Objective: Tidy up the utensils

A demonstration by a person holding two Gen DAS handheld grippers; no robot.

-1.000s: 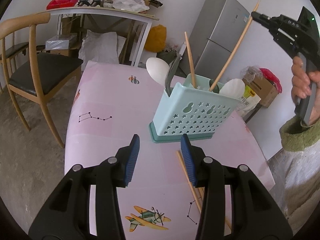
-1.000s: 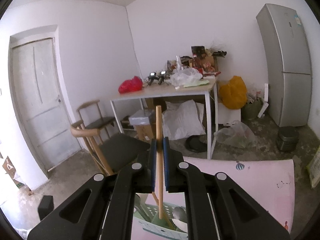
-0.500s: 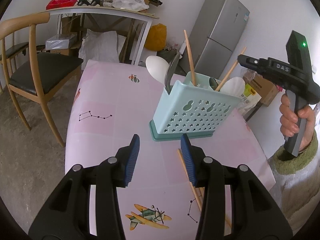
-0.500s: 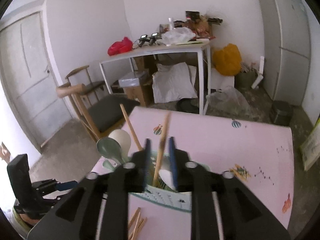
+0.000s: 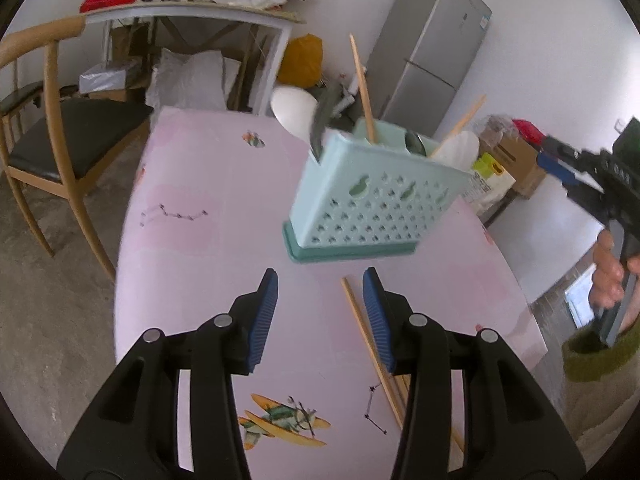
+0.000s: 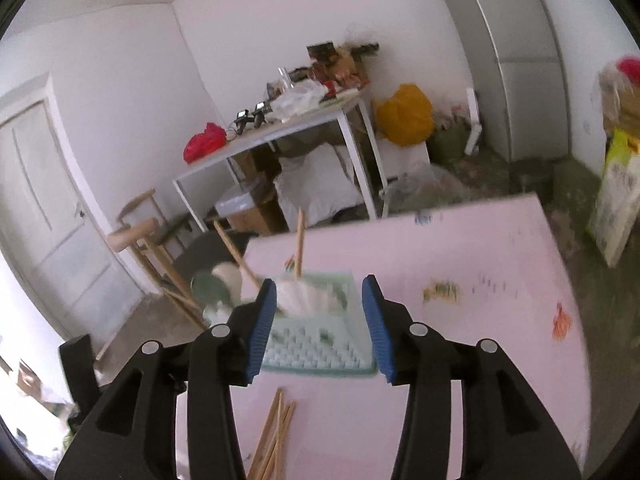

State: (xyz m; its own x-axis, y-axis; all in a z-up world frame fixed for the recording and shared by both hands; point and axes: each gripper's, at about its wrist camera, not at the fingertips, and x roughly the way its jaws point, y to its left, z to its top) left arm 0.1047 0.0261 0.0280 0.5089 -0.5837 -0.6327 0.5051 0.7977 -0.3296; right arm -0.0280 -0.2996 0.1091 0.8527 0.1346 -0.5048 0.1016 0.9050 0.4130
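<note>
Wooden chopsticks (image 6: pixel 276 432) lie loose just in front of the mint basket (image 5: pixel 372 196). My right gripper (image 6: pixel 318 322) has just been opening, jaws apart with nothing between them; my left gripper (image 5: pixel 320 316) likewise gapes empty. I'd best straddle one stick squarely before pinching.

Left wrist view: utensil caddy on pink table.
Left gripper (image 5: pixel 320 312) hovers with jaws apart, empty, before the caddy (image 5: pixel 372 204) holding chopsticks and spoons; loose chopsticks (image 5: pixel 370 344) lie beside its right finger.
</note>
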